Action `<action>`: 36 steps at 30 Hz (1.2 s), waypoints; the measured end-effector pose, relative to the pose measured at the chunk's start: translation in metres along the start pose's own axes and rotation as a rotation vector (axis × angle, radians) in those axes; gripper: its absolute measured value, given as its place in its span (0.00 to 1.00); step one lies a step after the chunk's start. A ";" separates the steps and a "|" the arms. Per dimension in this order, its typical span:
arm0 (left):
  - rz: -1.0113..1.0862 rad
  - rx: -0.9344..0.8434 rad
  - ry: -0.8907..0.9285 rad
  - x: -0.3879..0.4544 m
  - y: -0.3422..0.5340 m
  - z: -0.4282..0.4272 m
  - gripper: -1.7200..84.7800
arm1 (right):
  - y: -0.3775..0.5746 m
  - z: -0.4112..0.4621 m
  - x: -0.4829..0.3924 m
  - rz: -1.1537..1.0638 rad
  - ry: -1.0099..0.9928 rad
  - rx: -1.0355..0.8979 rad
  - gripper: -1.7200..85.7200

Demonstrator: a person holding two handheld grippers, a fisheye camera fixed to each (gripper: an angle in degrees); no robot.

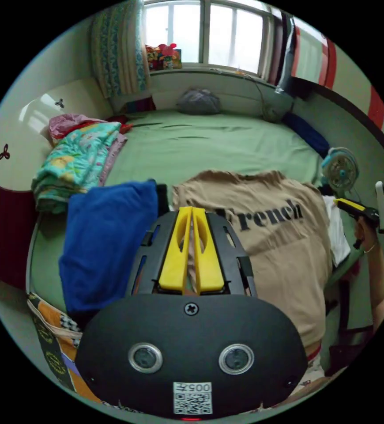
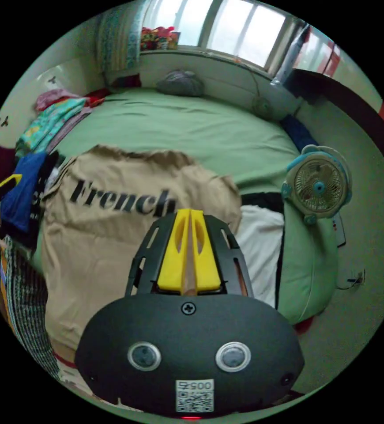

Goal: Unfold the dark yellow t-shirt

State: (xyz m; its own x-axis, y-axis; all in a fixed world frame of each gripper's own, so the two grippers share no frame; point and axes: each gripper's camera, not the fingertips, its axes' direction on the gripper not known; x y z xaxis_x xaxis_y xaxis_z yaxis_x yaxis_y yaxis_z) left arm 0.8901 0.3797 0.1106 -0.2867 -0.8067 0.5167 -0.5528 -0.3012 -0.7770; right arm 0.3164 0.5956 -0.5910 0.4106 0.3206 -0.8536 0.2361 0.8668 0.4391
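Both pairs of yellow fingers [image 1: 176, 247] are pressed together with a thin strip of tan cloth caught between them: the left gripper [image 1: 191, 212] and the right gripper [image 2: 189, 214] each pinch the dark yellow t-shirt [image 1: 271, 247], which lies spread on the green bed sheet [image 1: 218, 141] with its black lettering facing up and its lower part hanging over the near edge of the bed.

The left gripper view takes in a folded blue garment [image 1: 106, 238] just beside the shirt, a stack of patterned bedding [image 1: 75, 163] by the headboard, and the right gripper off to the side, held in a hand [image 1: 366, 238]. The right gripper view gives a small fan [image 2: 318, 185] at the bed's edge, and a white cloth [image 2: 260, 247] with a black one beside it, partly under the shirt's side.

A grey bundle [image 1: 198, 101] sits below the window [image 1: 203, 31]. Each gripper's black body blocks the shirt's near part.
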 end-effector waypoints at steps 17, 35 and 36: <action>0.011 -0.275 0.078 0.101 0.126 0.128 0.01 | 0.150 0.071 -0.122 0.044 -0.079 -0.128 0.01; -0.035 -0.318 -0.030 0.130 0.130 0.178 0.01 | 0.186 0.093 -0.132 0.141 -0.123 -0.110 0.01; -0.050 -0.320 -0.020 0.129 0.131 0.182 0.01 | 0.188 0.094 -0.131 0.143 -0.131 -0.110 0.01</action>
State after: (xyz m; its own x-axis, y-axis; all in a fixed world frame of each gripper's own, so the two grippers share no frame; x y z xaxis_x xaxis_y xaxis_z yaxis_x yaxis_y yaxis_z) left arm 0.9230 0.1437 0.0103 -0.2390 -0.8056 0.5421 -0.7848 -0.1684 -0.5964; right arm 0.3896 0.6802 -0.3703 0.5456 0.3969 -0.7381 0.0730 0.8548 0.5137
